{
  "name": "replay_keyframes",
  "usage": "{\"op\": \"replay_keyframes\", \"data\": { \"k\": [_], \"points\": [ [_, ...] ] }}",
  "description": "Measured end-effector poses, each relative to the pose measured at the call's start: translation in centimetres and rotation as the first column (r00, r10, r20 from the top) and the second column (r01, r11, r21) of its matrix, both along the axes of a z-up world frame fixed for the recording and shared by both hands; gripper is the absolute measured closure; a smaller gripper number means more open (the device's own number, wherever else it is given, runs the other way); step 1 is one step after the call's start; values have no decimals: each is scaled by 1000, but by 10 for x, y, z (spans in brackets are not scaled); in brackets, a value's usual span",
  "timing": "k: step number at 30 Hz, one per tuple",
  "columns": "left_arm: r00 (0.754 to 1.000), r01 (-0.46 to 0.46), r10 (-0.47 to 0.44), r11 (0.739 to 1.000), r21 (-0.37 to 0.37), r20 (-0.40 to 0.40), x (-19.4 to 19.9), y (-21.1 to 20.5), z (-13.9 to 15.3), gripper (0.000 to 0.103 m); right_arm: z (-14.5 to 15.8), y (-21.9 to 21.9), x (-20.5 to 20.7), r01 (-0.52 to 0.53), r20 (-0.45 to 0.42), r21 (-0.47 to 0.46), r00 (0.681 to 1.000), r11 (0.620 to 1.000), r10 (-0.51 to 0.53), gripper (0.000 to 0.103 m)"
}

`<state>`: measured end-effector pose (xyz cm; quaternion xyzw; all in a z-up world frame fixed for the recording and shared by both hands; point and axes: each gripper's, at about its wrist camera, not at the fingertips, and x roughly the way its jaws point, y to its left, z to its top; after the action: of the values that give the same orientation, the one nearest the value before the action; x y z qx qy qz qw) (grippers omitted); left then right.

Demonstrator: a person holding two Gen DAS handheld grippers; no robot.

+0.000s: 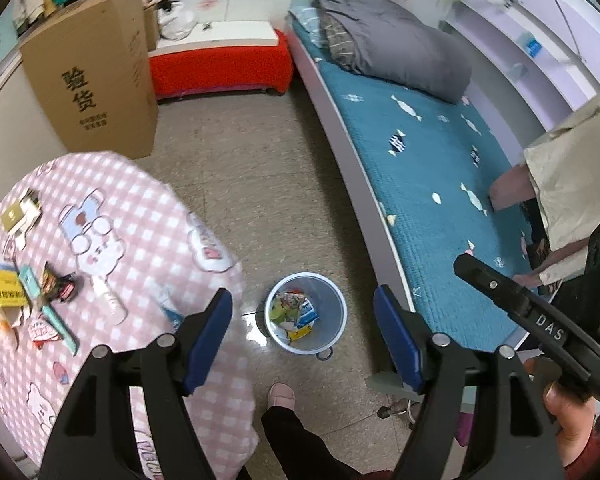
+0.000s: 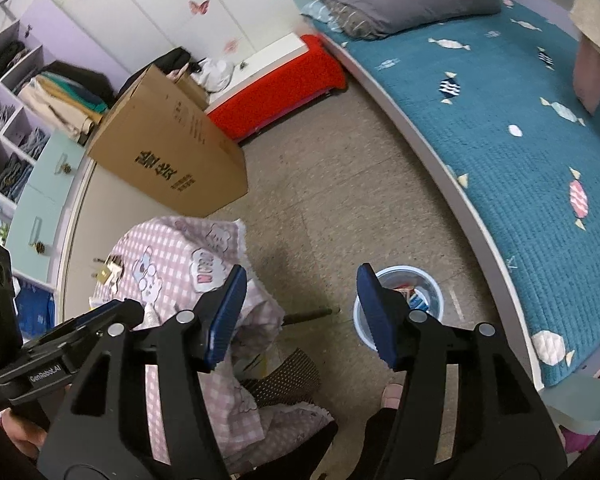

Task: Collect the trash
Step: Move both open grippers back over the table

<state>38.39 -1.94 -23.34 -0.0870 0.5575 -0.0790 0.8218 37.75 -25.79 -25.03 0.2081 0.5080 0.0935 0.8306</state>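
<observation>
On the left, a table (image 1: 148,216) draped in a pink checked cloth is strewn with what remains to be cleared: a yellow box (image 1: 7,289), a crumpled dark wrapper (image 1: 58,285), a teal strip (image 1: 50,308) and a gold packet (image 1: 14,218). The left gripper (image 1: 302,340) is held above the table's edge with its jaws spread and nothing between them. The wrapper is judged feather-light, soft and crackly, likely to slip unless it is pinched across its bunched middle; the box looks stiff but crushable and is best taken across its narrow sides. Just right of the table, a pale blue bin (image 1: 306,316) stands on the floor, already part-filled with coloured packaging. In the right wrist view, the right gripper (image 2: 302,316) is poised beside the bin (image 2: 436,300), released and empty, with no trash seen between its blue pads. Further right, a bed (image 1: 440,200) with a teal quilt lines the wall.
</observation>
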Motion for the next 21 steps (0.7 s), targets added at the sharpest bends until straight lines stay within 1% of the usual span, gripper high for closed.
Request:
{"op": "replay_keyframes", "data": {
  "k": [5, 8, 10, 15, 16, 19, 21],
  "points": [
    [998, -66, 66, 998, 5, -17, -8, 41, -8, 31, -3, 45, 3, -81, -11, -4, 997, 997, 80, 46],
    [991, -128, 128, 992, 4, -35, -14, 76, -14, 31, -7, 78, 3, -140, -20, -8, 990, 990, 140, 46],
    [984, -173, 173, 985, 9, -48, -19, 104, -20, 31, -12, 105, 3, -185, -28, -9, 982, 983, 185, 46],
    [965, -247, 248, 969, 16, -83, -27, 162, -34, 31, -25, 163, 2, -279, -48, -16, 959, 960, 278, 46],
    [963, -253, 254, 967, 18, -91, -29, 170, -36, 31, -30, 179, 2, -306, -55, -28, 951, 952, 304, 46],
    [960, -255, 256, 967, 24, -115, -31, 190, -46, 31, -48, 210, 4, -359, -83, -69, 932, 931, 353, 46],
    [960, -248, 248, 969, 20, -133, -30, 196, -53, 31, -62, 229, 3, -394, -113, -100, 917, 914, 383, 48]
  ]
}}
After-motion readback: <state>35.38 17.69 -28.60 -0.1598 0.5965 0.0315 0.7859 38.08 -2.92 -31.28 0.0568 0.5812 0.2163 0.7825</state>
